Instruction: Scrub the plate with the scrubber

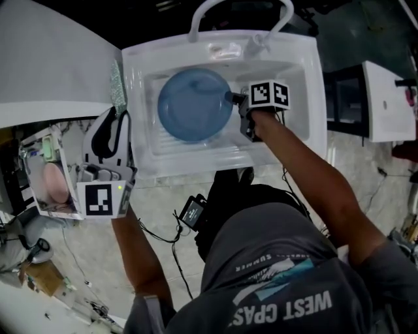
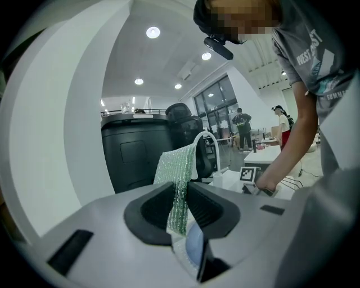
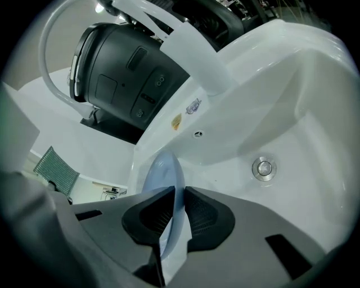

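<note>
A round blue plate [image 1: 194, 104] lies tilted in the white sink [image 1: 307, 78]. My right gripper [image 1: 234, 98] reaches in from the right and is shut on the plate's right rim. In the right gripper view the plate [image 3: 163, 171] runs edge-on between the dark pads of that gripper [image 3: 175, 197]. A green glittery scrubber [image 1: 117, 86] sticks up from my left gripper [image 1: 116, 117], which is shut on it and stays outside the sink's left wall. In the left gripper view the scrubber [image 2: 179, 169] hangs pinched between the pads of the left gripper [image 2: 181, 194].
A white arched faucet [image 1: 241, 13] stands at the sink's back, and the drain [image 3: 262, 168] shows in the basin. A rack with a pink plate [image 1: 55, 182] sits left of me. A black bin [image 3: 129, 73] is behind the sink. Cables [image 1: 163, 235] trail on the floor.
</note>
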`<state>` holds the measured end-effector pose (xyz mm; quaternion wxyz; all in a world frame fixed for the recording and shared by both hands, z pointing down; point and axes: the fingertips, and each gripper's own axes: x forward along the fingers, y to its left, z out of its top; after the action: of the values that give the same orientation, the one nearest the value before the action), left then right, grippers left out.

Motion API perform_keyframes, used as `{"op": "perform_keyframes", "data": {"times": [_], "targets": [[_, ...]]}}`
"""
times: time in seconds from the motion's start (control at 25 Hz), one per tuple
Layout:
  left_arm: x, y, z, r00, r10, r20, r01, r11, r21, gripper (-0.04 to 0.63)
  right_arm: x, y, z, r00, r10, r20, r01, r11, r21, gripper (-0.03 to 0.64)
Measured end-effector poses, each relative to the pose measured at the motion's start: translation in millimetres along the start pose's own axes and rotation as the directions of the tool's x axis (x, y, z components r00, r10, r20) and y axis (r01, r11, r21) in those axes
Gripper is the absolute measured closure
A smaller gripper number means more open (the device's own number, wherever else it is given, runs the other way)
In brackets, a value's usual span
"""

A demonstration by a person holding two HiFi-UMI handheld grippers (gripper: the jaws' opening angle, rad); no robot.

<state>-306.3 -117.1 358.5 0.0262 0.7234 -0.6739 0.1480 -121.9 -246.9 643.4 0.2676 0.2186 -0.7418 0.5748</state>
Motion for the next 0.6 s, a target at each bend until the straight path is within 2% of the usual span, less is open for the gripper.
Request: {"op": "perform_keyframes", "data": {"times": [0.08,0.32,0.6], "targets": [[4.6,1.6,-1.5,1.000,-0.005,0.009,0.005,1.000,-0.008,0.515,7.8,-2.5,-1.8,1.000,-0.004,0.000,0.004,1.000,0.016,0.545],[8.4,8.1,-21.6,0.999,-0.017,-0.032,0.017,1.000,-0.012,0.515,26.2,-0.4,-6.9,1.000,0.004,0.000,-0.004,0.999,0.044,0.546],[17.1,11.5,-32.1,0.998,-0.031,-0.049,0.029,0.999,-0.027,0.515,42.5,5.8,-15.8,0.998,0.047,-0.037,-0.046,0.999,0.021,0.545]]}}
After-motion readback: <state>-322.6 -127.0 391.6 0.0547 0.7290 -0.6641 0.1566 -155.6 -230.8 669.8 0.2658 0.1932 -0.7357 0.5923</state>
